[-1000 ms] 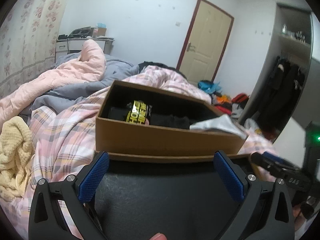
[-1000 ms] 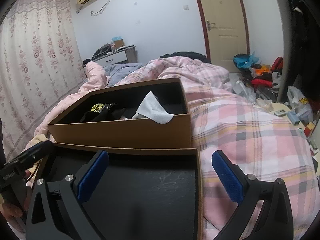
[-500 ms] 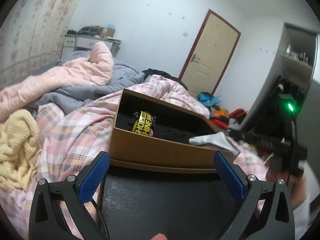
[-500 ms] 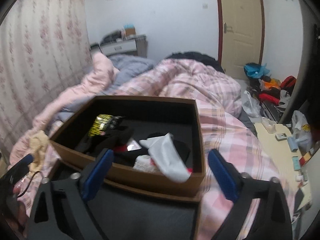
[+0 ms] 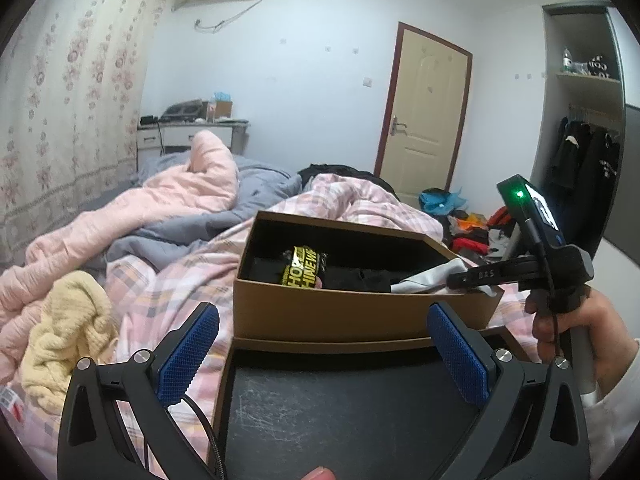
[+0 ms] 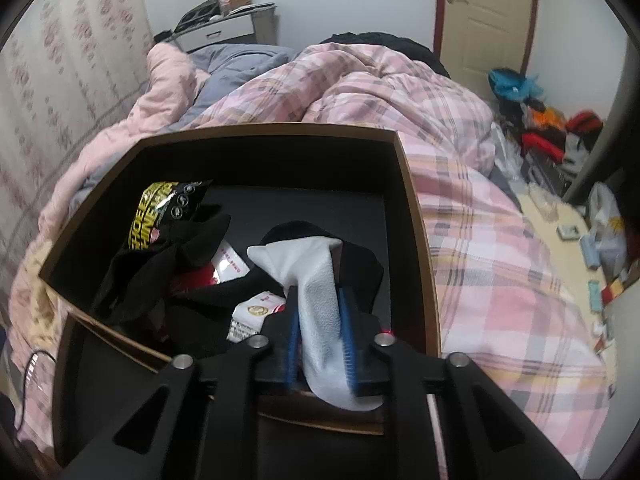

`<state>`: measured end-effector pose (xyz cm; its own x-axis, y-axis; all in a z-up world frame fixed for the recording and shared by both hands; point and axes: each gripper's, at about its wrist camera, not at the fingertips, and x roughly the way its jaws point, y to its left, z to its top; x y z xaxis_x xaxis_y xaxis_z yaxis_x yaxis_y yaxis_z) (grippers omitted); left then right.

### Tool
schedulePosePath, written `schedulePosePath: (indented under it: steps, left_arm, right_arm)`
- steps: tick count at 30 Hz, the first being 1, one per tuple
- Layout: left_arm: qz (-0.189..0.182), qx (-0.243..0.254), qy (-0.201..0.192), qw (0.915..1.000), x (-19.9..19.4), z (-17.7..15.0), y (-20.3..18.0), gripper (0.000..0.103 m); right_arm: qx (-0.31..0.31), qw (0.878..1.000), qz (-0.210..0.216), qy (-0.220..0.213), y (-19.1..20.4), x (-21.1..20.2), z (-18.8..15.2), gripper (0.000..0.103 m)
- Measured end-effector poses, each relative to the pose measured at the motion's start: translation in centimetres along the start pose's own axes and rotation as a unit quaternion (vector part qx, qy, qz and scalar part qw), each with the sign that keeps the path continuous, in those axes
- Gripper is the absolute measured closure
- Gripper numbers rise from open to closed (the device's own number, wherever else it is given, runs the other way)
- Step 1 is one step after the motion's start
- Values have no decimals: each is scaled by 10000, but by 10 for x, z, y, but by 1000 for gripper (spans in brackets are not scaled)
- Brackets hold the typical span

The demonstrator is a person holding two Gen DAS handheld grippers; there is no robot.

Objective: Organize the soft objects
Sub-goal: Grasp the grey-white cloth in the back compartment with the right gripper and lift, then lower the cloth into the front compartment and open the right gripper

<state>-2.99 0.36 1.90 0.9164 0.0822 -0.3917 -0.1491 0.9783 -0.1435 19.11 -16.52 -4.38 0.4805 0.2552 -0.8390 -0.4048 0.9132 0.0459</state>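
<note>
Now right gripper (image 6: 320,320) is clamped on white sock (image 6: 320,280) over box (image 6: 416,216); left gripper (image 5: 324,340) gapes wide, nothing betw. its fingers.

Right tool (image 6: 320,322) pinched tight, angled downward; left tool (image 5: 323,344) apparently spread wide.

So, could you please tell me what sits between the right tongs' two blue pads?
A white sock, pinched between them above the brown box; the right wrist view shows it.

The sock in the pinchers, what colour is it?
White sock, clearest in the right wrist view.
</note>
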Motion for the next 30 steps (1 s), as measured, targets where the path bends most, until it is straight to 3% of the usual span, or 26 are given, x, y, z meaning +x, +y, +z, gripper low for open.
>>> schedulePosePath:
  steps: [5,9,17,21,25,30]
  left_arm:
    - [21,29,-2,10000,-1,0,-1,0]
    - [30,32,35,10000,1,-1,-1,0]
    - [21,74,121,9999,3,-3,-4,0]
    - [50,65,170,9998,5,-3,-4,0]
    - [27,30,203,9998,7,-3,-2,0]
    - [-9,-1,277,9996,11,-4,-2,0]
  right_arm:
    - [138,9991,150,-372,-4,-16,6,95]
    - [127,9945,362,-975,-1,-55,7,96]
    - [14,9724,701,-2225,13,-151,-7,96]
    - [-49,9611,1002,-2573,17,-179,-25,96]
    - [-53,9587,1217,-2570,13,-172,-41,96]
    - [-74,9703,1273,-2057,16,-125,-51,96]
